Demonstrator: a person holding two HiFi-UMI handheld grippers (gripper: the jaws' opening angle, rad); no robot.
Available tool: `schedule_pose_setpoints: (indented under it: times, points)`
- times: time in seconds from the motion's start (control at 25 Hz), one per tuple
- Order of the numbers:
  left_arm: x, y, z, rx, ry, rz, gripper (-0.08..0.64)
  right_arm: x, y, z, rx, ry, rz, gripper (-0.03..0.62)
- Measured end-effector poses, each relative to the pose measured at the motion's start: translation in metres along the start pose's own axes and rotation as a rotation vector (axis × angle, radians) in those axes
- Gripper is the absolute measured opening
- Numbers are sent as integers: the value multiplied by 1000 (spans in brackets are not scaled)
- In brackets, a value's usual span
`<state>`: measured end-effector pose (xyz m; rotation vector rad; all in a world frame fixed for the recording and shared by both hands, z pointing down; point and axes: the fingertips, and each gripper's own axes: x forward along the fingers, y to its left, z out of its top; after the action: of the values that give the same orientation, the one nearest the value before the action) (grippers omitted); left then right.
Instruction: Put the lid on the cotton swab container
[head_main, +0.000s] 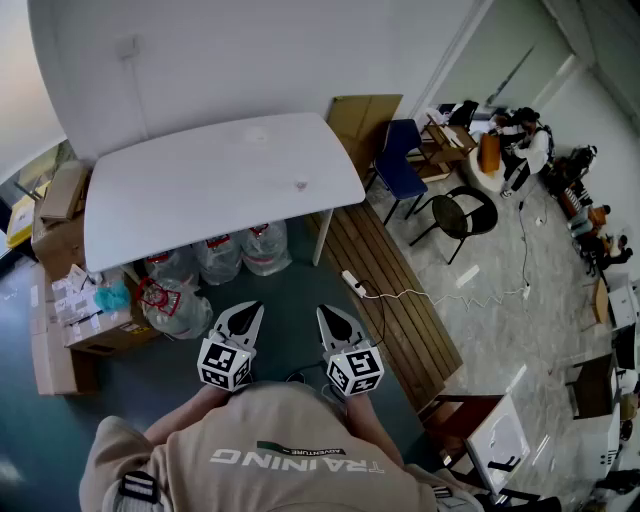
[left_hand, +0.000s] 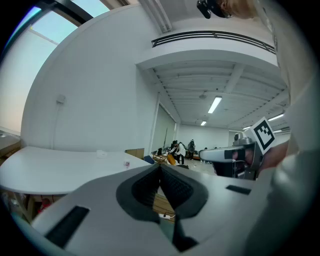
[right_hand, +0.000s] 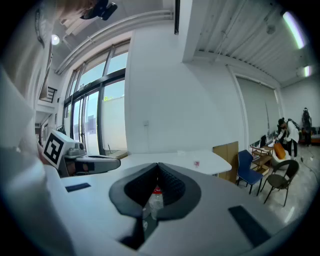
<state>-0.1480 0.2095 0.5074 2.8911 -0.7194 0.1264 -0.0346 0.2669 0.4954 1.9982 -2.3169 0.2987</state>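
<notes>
The grey plastic left gripper (head_main: 257, 307) and right gripper (head_main: 322, 310) are both pinched shut on nothing, well apart from the white rounded table (head_main: 190, 190). A small red-marked object (head_main: 300, 185) near its right edge is probably the cotton swab container; arriving with closed jaws could nudge it off.

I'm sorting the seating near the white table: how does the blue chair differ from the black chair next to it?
The blue chair has a squarish, solid seat and back, while the black chair has a rounded outline and a thin, curved frame. The blue chair stands nearer the white table, and the black chair stands farther out on the pale floor. Both are upright and empty.
</notes>
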Motion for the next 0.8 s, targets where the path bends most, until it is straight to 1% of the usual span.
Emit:
schedule_pose_setpoints:
  times: [0.24, 0.36, 0.48, 0.6, 0.72, 0.8]
  points:
    - [11, -19, -5, -19, 13, -2, 12, -17, -11, -7, 22, 25, 14, 18]
    - [16, -26, -9, -45, 32, -12, 12, -21, -13, -15, 7, 44, 25, 18]
    - [24, -30, -16, -61, 52, -17, 12, -20, -15, -18, 1, 56, 53, 18]
    - [31, -31, -18, -75, 52, 3, 12, -20, -19, -16, -3, 51, 86, 18]
    - [38, -34, -14, -70, 35, 31, 12, -20, -26, -16, -13, 46, 113, 18]
    - [41, -38, -13, -64, 30, 49, 12, -20, -29, -19, -2, 49, 139, 18]
